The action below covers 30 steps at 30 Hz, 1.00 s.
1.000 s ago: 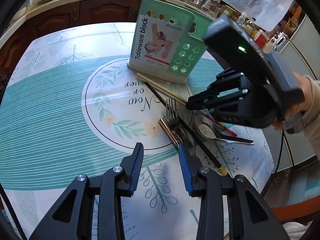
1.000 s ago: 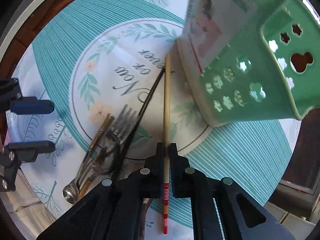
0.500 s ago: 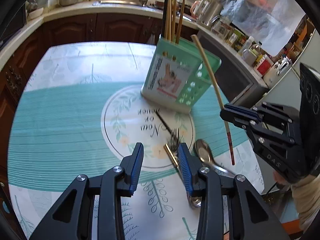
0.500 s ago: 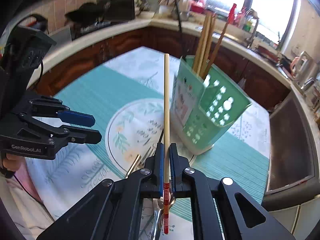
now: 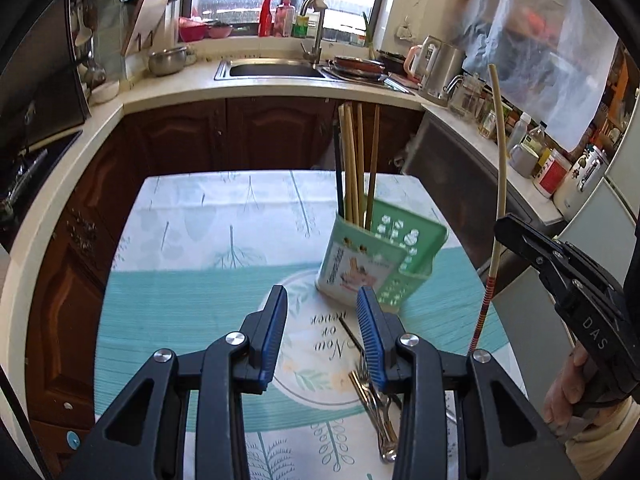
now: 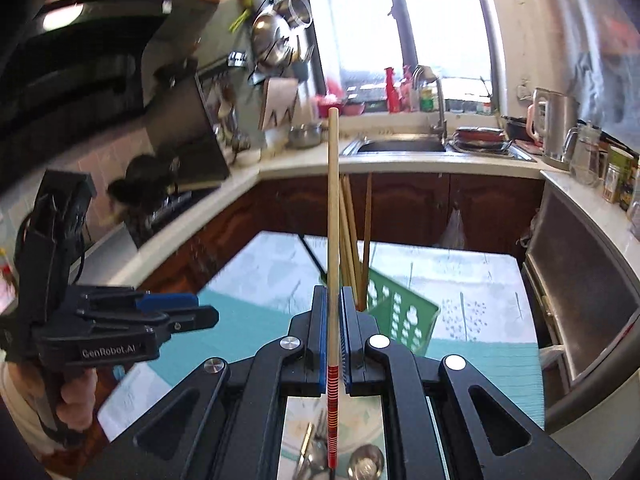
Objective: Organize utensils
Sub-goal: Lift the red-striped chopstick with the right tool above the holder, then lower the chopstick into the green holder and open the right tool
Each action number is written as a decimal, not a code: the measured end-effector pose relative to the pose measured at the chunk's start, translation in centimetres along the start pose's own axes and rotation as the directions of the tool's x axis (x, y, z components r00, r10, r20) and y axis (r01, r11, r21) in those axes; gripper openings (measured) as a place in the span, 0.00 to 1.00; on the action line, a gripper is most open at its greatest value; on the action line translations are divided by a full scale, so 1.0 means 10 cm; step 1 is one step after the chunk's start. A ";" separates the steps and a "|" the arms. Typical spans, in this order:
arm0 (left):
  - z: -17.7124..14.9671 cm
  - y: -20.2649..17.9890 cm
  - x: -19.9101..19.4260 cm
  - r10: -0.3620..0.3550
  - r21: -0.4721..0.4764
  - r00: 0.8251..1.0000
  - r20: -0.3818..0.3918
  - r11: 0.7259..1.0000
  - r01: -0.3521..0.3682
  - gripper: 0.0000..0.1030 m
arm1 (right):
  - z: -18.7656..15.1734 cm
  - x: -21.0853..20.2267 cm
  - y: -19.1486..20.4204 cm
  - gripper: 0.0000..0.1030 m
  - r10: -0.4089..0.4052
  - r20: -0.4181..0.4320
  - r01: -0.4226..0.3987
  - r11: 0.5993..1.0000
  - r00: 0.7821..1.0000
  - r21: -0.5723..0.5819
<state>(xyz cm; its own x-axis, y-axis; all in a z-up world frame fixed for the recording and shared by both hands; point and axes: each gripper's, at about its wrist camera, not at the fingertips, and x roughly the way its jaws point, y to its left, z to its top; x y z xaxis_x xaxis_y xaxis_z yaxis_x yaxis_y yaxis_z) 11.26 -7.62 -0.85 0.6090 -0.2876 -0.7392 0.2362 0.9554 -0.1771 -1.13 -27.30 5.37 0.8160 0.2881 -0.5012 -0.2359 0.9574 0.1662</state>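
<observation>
My right gripper (image 6: 331, 300) is shut on a wooden chopstick (image 6: 333, 216) with a red striped end and holds it upright, raised to the right of the green utensil holder (image 5: 384, 252). The chopstick (image 5: 500, 168) and right gripper (image 5: 505, 227) also show in the left wrist view. The holder (image 6: 400, 316) has several chopsticks (image 5: 354, 164) standing in it. My left gripper (image 5: 322, 318) is open and empty above the table. A fork (image 5: 366, 376), a spoon (image 6: 365, 464) and a black chopstick (image 5: 352, 334) lie on the tablecloth in front of the holder.
The table with its teal patterned cloth (image 5: 180, 300) stands in a kitchen. A counter with a sink (image 5: 272, 68), kettle (image 5: 440, 64) and jars runs behind and to the right. A stove (image 6: 168, 204) is at the left.
My right gripper has lifted the chopstick off the table and turned it upright beside the holder. My left gripper has risen and tilted up, staying open.
</observation>
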 end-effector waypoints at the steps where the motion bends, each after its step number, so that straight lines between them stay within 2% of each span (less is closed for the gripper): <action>1: 0.05 -0.01 -0.02 0.003 0.004 1.000 0.008 1.000 -0.003 0.33 | 0.07 -0.03 -0.02 0.05 -0.011 0.020 0.010 1.000 1.000 0.020; 7: 0.35 -0.13 -0.02 0.045 0.044 0.997 0.064 0.998 -0.048 0.33 | 0.49 -0.02 -0.19 0.05 -0.076 0.108 0.062 0.990 0.991 0.128; 15: 0.69 -0.19 0.13 0.064 0.031 0.987 0.146 0.997 -0.069 0.33 | 0.88 0.21 -0.47 0.05 -0.164 0.237 0.109 0.967 0.957 0.230; 22: 0.82 -0.23 0.40 0.030 0.025 0.982 0.187 0.999 -0.035 0.33 | 1.00 0.73 -0.59 0.05 -0.181 0.240 0.133 0.970 0.954 0.202; 30: 0.78 -0.14 0.66 0.015 0.005 0.985 0.170 1.000 -0.016 0.33 | 0.73 1.52 -0.67 0.05 -0.191 0.198 0.151 0.968 0.961 0.200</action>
<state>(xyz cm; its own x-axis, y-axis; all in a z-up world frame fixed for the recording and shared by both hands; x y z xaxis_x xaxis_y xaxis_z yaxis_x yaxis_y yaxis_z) 20.92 -11.36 -0.42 0.7321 -0.2805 -0.6208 0.2302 0.9596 -0.1620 16.71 -29.41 2.84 0.9342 0.0904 -0.3451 0.0004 0.9671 0.2545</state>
